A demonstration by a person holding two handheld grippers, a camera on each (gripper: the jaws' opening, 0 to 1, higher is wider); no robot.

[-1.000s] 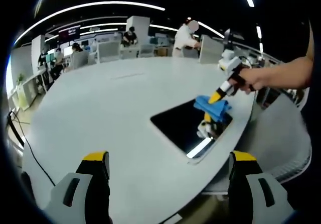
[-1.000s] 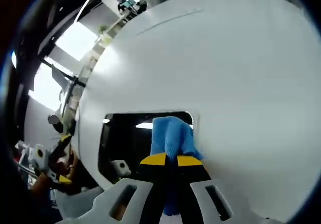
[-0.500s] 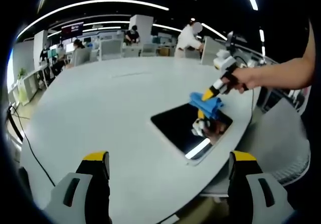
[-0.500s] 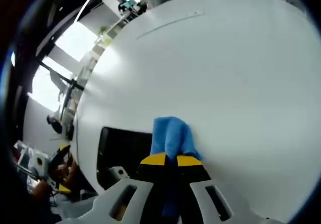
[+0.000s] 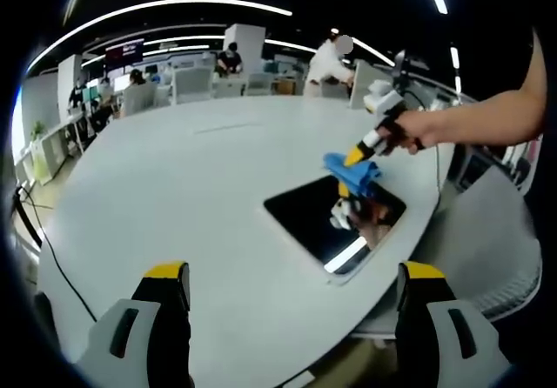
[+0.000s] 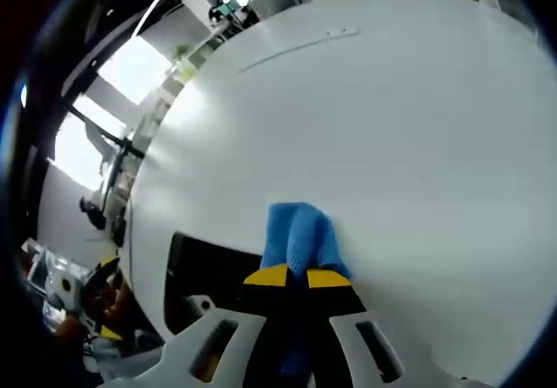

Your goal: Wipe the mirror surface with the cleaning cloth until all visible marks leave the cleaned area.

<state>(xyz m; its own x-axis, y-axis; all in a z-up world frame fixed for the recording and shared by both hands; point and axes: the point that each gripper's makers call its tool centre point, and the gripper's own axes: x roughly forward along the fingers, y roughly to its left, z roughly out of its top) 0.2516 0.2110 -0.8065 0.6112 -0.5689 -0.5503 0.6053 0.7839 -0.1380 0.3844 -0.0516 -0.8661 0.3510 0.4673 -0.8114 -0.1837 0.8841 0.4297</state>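
A dark rectangular mirror [image 5: 335, 221] lies flat on the white table [image 5: 191, 188], near its right edge. My right gripper [image 5: 355, 157] is shut on a blue cleaning cloth [image 5: 352, 172] and holds it at the mirror's far edge, a hand gripping its handle. In the right gripper view the cloth [image 6: 299, 238] sticks out past the shut yellow-tipped jaws of the right gripper [image 6: 291, 277], with the mirror [image 6: 213, 268] to the left and below. My left gripper [image 5: 291, 282] stands open well short of the mirror, nothing between its jaws.
The table [image 6: 383, 127] is broad and bare beyond the mirror. A black cable [image 5: 43, 249] runs along its left edge. Desks, screens and several people [image 5: 329, 57] fill the office behind. A person's arm [image 5: 487, 118] reaches in from the right.
The right gripper has carried the cloth across the mirror toward its far edge. In the right gripper view less of the mirror shows now. The left gripper has stayed put.
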